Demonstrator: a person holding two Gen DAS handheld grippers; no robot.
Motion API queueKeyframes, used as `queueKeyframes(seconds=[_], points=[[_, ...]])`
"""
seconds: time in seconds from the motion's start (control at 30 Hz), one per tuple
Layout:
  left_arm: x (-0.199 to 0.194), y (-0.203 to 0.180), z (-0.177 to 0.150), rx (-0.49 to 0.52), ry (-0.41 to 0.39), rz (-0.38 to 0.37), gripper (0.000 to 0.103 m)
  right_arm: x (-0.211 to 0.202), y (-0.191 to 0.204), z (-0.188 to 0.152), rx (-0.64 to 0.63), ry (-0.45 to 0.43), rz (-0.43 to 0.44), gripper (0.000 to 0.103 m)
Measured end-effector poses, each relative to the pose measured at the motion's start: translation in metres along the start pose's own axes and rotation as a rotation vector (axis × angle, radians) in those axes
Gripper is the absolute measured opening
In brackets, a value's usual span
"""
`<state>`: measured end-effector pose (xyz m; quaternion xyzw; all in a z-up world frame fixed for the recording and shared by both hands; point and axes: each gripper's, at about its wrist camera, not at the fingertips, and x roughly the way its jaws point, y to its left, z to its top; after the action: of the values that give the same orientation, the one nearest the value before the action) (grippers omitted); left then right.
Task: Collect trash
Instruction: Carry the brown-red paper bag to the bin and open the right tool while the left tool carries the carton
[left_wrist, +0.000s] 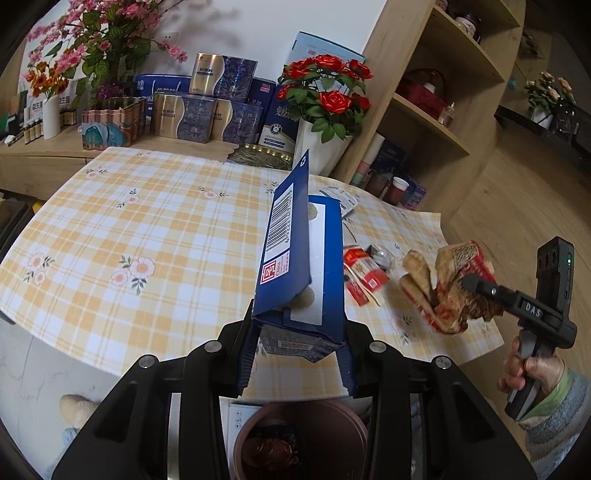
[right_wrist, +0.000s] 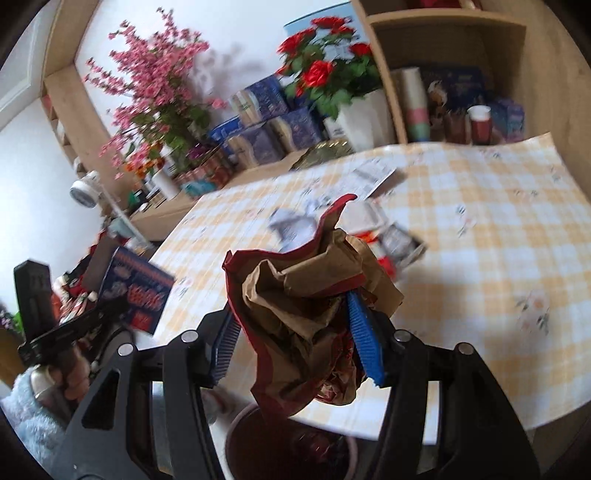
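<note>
My left gripper (left_wrist: 297, 350) is shut on a dark blue carton (left_wrist: 299, 258) that stands up between its fingers, above the near table edge. A maroon bin (left_wrist: 243, 424) with wrappers inside sits on the floor right below it. My right gripper (right_wrist: 295, 347) is shut on a crumpled brown and red paper bag (right_wrist: 306, 295), also over the table's front edge with the bin (right_wrist: 236, 424) beneath. In the left wrist view the right gripper (left_wrist: 472, 286) and its bag (left_wrist: 450, 291) hang at the right. Red packet scraps (left_wrist: 364, 277) and a white slip (left_wrist: 341, 199) lie on the table.
A yellow checked cloth (left_wrist: 147, 229) covers the table. Behind it stand gift boxes (left_wrist: 207, 107), a white pot of red roses (left_wrist: 325, 110), pink flowers (left_wrist: 99, 44) and a wooden shelf unit (left_wrist: 436, 110). A person's hand and sleeve (left_wrist: 546, 398) hold the right gripper's handle.
</note>
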<state>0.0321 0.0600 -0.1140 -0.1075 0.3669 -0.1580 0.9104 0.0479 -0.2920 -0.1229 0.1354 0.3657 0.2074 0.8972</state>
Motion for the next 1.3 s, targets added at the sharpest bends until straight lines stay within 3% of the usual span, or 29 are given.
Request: queueKeyframes(seconds=[0.27,0.43,0.57,0.7,0.97,1.1,1.2,1.3], points=[[-0.023,-0.002,-0.025,0.010,0.006,0.021,0.037,-0.005,0.028,-0.037,0.003,0.112,0.183,0.057],[-0.028,-0.001,-0.035,-0.001,0.015,0.026,0.037,0.009,0.045,-0.069,-0.006,0.277,0.281,0.057],[-0.029,-0.003,-0.040,-0.001,0.025,0.023,0.037,0.023,0.052,-0.094,-0.028,0.399,0.300,0.057],[-0.026,-0.007,-0.045,0.009,0.043,0.012,0.037,0.046,0.047,-0.117,0.023,0.500,0.275,0.057],[-0.022,-0.013,-0.051,0.030,0.073,-0.002,0.037,0.089,0.026,-0.150,0.133,0.612,0.168,0.060],[-0.021,-0.012,-0.054,0.025,0.083,-0.002,0.037,0.099,0.023,-0.160,0.183,0.642,0.129,0.067],[-0.019,-0.011,-0.057,0.025,0.093,-0.003,0.037,0.100,0.021,-0.159,0.205,0.629,0.132,0.086],[-0.018,-0.012,-0.060,0.032,0.103,-0.008,0.037,0.097,0.022,-0.153,0.197,0.615,0.122,0.090]])
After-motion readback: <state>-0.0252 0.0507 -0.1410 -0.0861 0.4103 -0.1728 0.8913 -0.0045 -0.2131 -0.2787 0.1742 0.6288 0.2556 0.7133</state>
